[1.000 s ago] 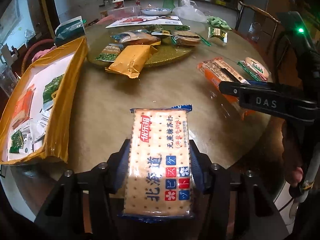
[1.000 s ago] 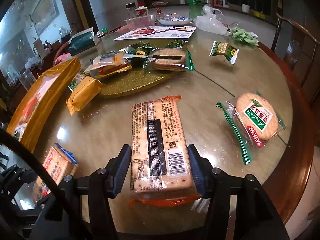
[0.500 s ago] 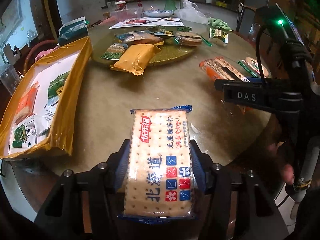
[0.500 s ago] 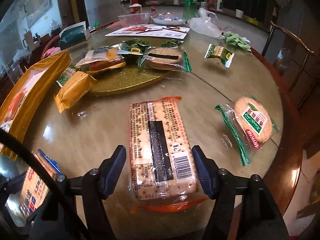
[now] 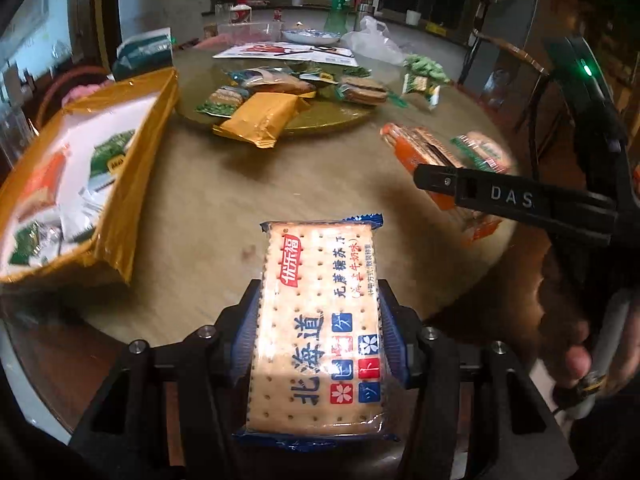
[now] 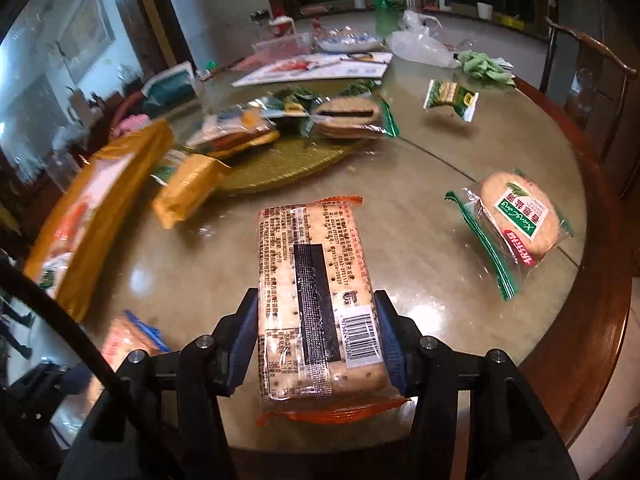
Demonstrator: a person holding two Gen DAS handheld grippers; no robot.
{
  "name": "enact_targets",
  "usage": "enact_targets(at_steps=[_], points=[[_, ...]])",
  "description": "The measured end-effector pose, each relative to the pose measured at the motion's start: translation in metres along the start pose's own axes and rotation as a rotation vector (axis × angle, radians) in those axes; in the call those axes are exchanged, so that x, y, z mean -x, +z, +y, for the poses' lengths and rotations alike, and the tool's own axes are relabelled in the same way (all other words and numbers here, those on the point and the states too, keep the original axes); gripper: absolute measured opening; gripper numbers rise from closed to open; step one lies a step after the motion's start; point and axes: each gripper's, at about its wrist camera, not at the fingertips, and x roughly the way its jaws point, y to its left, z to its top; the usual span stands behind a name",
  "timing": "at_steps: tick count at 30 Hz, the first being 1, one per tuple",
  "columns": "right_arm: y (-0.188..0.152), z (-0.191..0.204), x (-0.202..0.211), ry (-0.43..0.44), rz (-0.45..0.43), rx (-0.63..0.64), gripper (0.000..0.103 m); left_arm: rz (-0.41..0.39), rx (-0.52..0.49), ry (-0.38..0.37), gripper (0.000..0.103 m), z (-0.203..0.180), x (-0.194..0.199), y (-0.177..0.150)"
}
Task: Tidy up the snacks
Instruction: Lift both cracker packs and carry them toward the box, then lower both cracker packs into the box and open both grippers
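My left gripper is shut on a blue-edged cracker pack with Chinese print, held above the near edge of the round table. My right gripper is shut on an orange-edged cracker pack, barcode side up, above the table. The right gripper also shows in the left wrist view at the right, with the orange pack under it. The blue pack shows at the lower left of the right wrist view. A yellow box holding several snacks stands at the left.
A gold round mat in the table's middle carries several snack packs, among them a yellow pack and round biscuits. A round cracker bag lies at the right. Papers, a bowl, bottles and a plastic bag stand at the back. A chair stands right.
Both grippers have kept their packs and shifted a little over the table; the right gripper has closed in on its pack. The views are slightly blurred by motion.
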Motion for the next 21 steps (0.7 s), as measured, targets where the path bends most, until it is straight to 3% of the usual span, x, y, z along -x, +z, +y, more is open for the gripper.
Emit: enact_targets(at_steps=[8, 13, 21], points=[[0.009, 0.013, 0.036, 0.130, -0.136, -0.007, 0.055, -0.080, 0.119, -0.084, 0.056, 0.025, 0.041, 0.017], [0.026, 0.037, 0.041, 0.240, -0.165, 0.000, 0.055, -0.163, 0.194, -0.055, 0.056, 0.054, 0.073, 0.027], [0.052, 0.099, 0.024, 0.374, -0.128, 0.082, 0.055, -0.234, 0.312, 0.012, 0.056, 0.111, 0.096, 0.038]])
